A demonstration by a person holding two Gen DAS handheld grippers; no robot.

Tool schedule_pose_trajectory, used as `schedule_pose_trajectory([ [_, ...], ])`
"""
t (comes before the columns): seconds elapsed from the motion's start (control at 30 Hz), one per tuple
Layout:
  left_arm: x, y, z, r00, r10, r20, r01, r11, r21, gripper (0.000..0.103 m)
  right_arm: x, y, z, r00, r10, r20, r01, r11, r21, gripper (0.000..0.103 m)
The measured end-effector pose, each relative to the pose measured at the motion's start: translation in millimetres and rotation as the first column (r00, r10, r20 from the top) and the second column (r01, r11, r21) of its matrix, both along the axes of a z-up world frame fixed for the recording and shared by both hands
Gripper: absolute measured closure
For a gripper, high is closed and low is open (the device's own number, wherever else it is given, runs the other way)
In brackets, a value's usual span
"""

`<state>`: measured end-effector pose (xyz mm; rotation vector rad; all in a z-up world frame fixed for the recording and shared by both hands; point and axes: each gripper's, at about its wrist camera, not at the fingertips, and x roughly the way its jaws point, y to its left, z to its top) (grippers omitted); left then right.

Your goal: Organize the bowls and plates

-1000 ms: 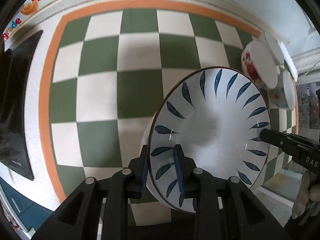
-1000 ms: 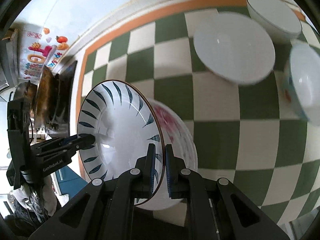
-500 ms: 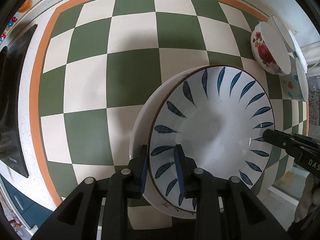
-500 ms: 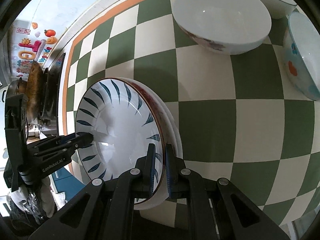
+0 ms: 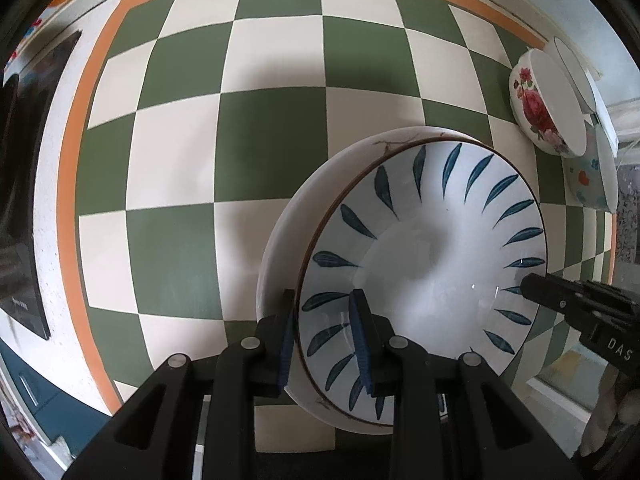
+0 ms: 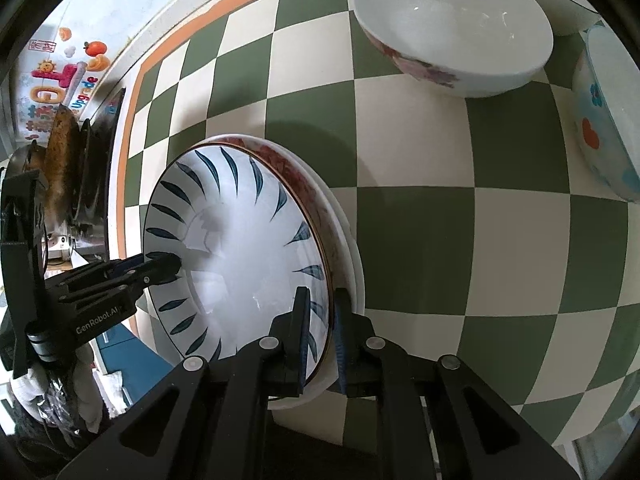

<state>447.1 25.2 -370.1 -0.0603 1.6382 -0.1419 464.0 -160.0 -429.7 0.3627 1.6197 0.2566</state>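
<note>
Jaws, left gripper (image 5: 322, 334): narrow, pinching the near rim of the plate (image 5: 424, 276), one pad inside, one outside.
Jaws, right gripper (image 6: 320, 330): narrow, pinching the opposite rim of that plate the same way; each gripper's tip shows in the other's view across the plate.
Plate: white with blue leaf strokes, between both pairs of jaws, sitting in a second plate (image 5: 288, 236) with a red pattern, which lies on the counter (image 5: 180, 152).
Counter: green and cream checks with an orange border.
Bowls: flowered bowl (image 6: 452, 28) well ahead of the right jaws; dotted bowl (image 6: 604, 120) to its right, nearly touching.
</note>
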Motion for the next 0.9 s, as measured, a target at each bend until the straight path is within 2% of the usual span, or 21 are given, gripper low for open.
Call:
schedule_pose_trajectory([
  [0.27, 4.3, 17.5, -1.3, 0.998, 0.058, -0.002, -0.058, 0.998, -0.020, 0.079, -2.7, 3.2, 5.0, 1.000, 0.001, -0.016, -0.001, 1.000, -0.012, 0.085],
  [0.5, -7.7, 16.2, -0.1, 0.995, 0.095, 0.028, -0.096, 0.995, 0.025, 0.079, -6.0, 7.6, 21.1, 0.999, 0.025, 0.024, -0.024, 0.998, -0.055, 0.074],
  [0.7, -27.8, 10.5, 29.1, 0.988, 0.129, 0.086, -0.133, 0.990, 0.043, 0.079, -9.9, 15.7, 38.2, 0.995, 0.070, 0.071, -0.064, 0.993, -0.095, 0.071],
  [0.9, -52.5, 3.5, 72.9, 0.978, 0.104, 0.179, -0.110, 0.994, 0.024, 0.079, -29.0, 25.5, 66.6, 0.987, 0.093, 0.132, -0.076, 0.989, -0.128, 0.059],
])
